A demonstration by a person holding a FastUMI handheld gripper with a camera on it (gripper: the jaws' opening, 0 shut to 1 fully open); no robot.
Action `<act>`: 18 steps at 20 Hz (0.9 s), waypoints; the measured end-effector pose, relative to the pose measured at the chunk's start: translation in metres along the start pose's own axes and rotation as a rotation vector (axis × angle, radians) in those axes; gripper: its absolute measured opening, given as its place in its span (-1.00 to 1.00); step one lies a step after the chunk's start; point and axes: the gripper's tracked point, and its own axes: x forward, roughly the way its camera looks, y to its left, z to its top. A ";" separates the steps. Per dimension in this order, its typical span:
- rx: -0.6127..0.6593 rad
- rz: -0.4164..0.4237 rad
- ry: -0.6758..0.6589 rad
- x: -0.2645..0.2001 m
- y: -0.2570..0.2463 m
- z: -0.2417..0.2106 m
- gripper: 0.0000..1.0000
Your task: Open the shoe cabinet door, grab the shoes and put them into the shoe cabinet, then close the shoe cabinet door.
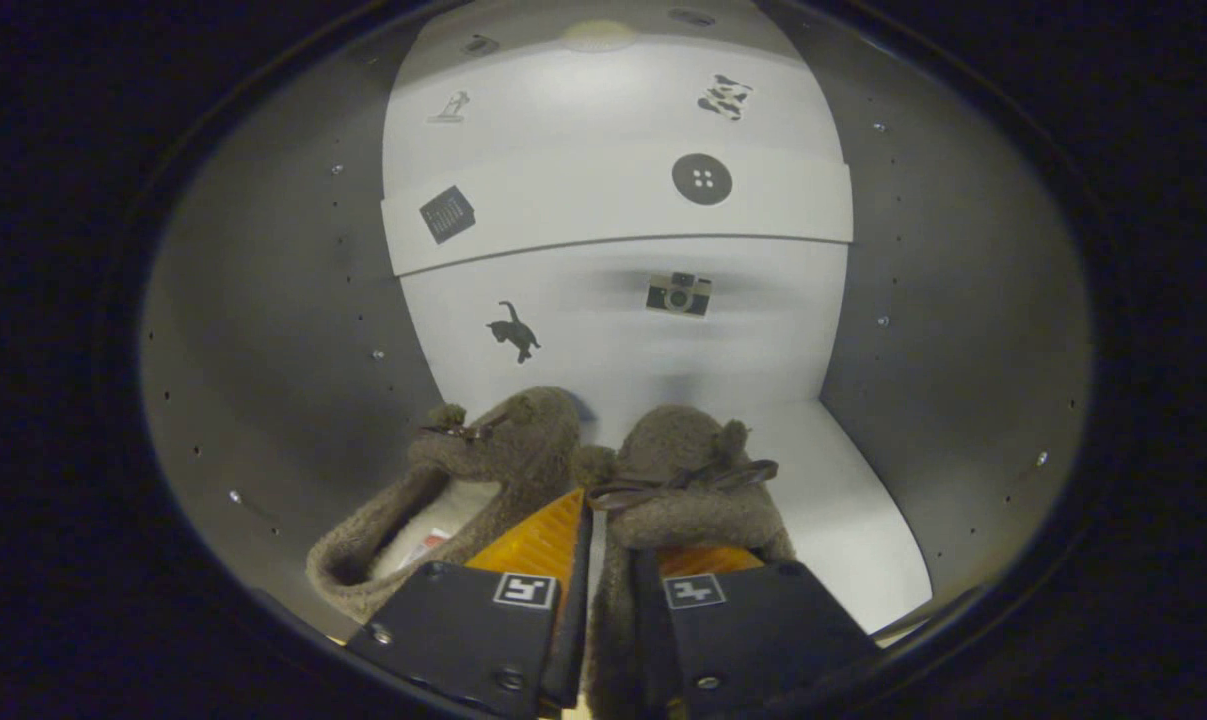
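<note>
Gripper view: shoes (563, 480), a fuzzy brown pair, sit inside the shoe cabinet (843, 500) on its white floor. Gripper (603, 540) nearly closed, pinching their touching inner walls. Door open, shoes in; release, withdrawal and door closing remain.

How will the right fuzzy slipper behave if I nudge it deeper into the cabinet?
Right slipper looks soft and fleecy, so it probably sags rather than slides stiffly. The claw pinches its inner wall; likely light. Its bow may snag the left slipper alongside.
</note>
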 end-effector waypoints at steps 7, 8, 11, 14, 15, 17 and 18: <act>-0.004 0.018 -0.085 -0.061 0.008 -0.002 0.54; -0.009 0.011 -0.114 -0.075 0.007 -0.001 0.55; -0.033 0.012 -0.180 -0.120 0.011 -0.004 0.63; -0.058 0.012 -0.223 -0.171 0.015 -0.010 0.89; -0.058 0.016 -0.239 -0.189 0.018 -0.012 0.98; -0.060 0.024 -0.272 -0.231 0.023 -0.022 0.98; -0.067 0.028 -0.289 -0.252 0.025 -0.027 0.98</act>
